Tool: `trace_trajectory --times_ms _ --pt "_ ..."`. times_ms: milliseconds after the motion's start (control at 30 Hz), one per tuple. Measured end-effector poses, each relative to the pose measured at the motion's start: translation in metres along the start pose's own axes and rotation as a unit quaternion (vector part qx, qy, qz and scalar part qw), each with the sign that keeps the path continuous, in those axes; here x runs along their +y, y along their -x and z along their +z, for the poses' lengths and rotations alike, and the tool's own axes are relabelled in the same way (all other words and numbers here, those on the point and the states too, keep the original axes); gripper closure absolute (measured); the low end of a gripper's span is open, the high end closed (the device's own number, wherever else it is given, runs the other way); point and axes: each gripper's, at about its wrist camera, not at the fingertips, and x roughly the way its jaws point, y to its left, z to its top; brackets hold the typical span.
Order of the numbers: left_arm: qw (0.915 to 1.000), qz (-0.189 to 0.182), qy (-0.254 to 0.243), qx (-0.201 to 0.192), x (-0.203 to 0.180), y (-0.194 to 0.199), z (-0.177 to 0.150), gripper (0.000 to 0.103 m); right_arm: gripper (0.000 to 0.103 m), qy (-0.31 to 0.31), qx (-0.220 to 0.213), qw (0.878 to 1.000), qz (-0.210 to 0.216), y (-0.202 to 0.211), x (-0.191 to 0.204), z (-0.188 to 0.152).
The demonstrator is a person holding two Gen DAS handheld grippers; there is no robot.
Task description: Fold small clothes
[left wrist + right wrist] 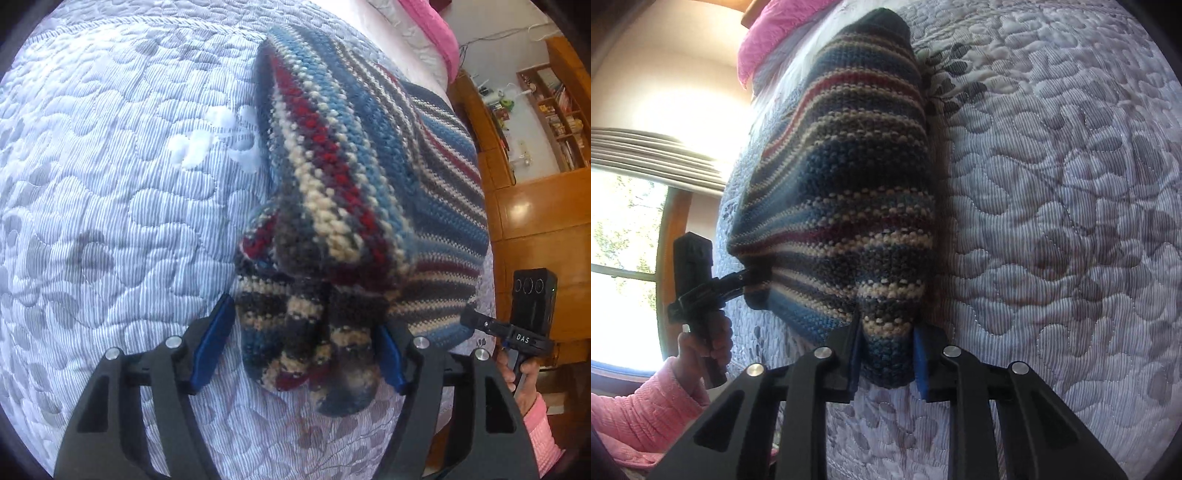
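Note:
A knitted garment (369, 147) striped in blue, red, cream and grey hangs stretched over the quilted bed (110, 184). In the left wrist view my left gripper (303, 354) is shut on a thick bunched end of it, between the blue pads (212, 350). My right gripper (469, 319) pinches the garment's edge at the right. In the right wrist view the garment (849, 166) runs up from my right gripper (888, 358), which is shut on its lower corner. My left gripper (757, 278) clamps another corner at the left.
The grey-and-white quilt (1052, 221) spreads wide beside the garment. A pink cover (432, 29) lies at the bed's far end. Wooden shelves (554, 110) stand beyond the bed edge, and a window (620, 258) is at the left. A hand (524, 373) in a pink sleeve (646, 406) holds each handle.

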Motion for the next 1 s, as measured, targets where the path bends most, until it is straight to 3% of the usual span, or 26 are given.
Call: trace_trajectory --times_ms 100,267,567,733,1000 --pt "0.9999 0.011 -0.013 -0.002 -0.001 0.001 -0.003 0.031 0.077 -0.014 0.001 1.0 -0.006 -0.01 0.001 -0.002" --pt "0.9998 0.019 0.006 0.003 0.001 0.009 -0.006 0.026 0.066 -0.017 -0.007 0.999 -0.03 -0.013 0.015 -0.005" --pt "0.9978 0.062 0.02 -0.014 -0.014 0.062 -0.04 0.024 0.052 0.021 -0.036 0.992 -0.115 0.023 0.042 -0.028" --pt "0.9922 0.118 0.032 -0.025 -0.019 0.095 -0.06 0.017 0.024 0.048 -0.038 0.983 -0.174 0.035 0.073 -0.052" --pt "0.9868 0.156 0.027 -0.036 -0.047 0.134 -0.089 0.015 0.011 0.056 -0.052 0.975 -0.209 0.059 0.107 -0.083"
